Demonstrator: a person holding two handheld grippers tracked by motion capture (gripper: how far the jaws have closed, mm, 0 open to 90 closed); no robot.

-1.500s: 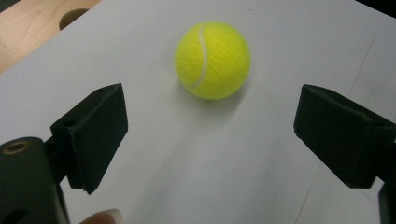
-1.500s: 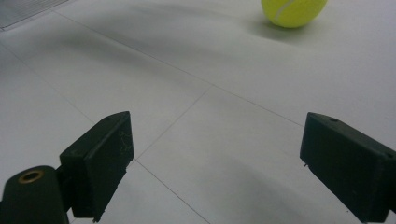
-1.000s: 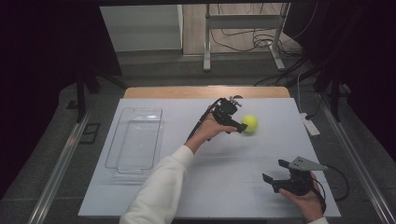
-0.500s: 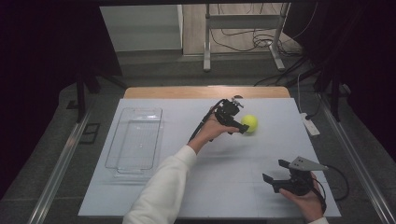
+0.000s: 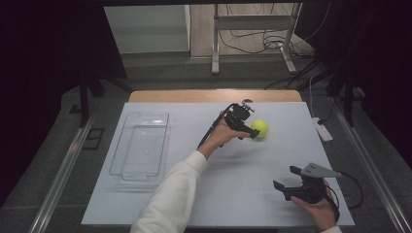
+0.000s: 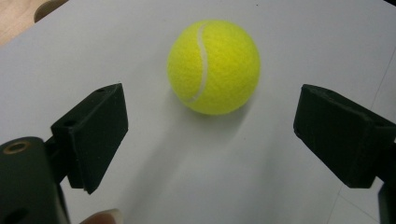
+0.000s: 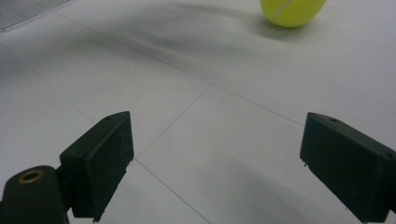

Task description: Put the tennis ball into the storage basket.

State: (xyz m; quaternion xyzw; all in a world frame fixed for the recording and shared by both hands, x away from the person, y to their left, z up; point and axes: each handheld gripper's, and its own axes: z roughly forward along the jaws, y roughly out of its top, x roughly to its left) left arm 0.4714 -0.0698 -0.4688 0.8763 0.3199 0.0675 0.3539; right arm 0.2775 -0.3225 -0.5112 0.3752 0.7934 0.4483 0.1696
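The fuzzy yellow-green tennis ball with its white seam (image 6: 213,66) is sitting on the white-covered bench (image 5: 243,194), free and untouched, towards the far right part of it. The left claw (image 6: 212,140) is hovering just short of the ball with its jaws spread wide, wider than the ball, holding nothing; the ball lies ahead of the jaw tips rather than between them. The likely trouble: a round ball on a smooth sheet rolls at the lightest nudge, so if one jaw is touching before the other, or the claw is closing while short of the ball's middle, the ball may squirt away towards the bench's far edge. A grip above the ball's widest part may also pop it out downwards.

Nearer the person than the ball, the right claw (image 5: 291,180) is resting wide open and empty, well apart from it. Far to the ball's left, the clear rectangular plastic tray (image 5: 141,145) is lying empty.
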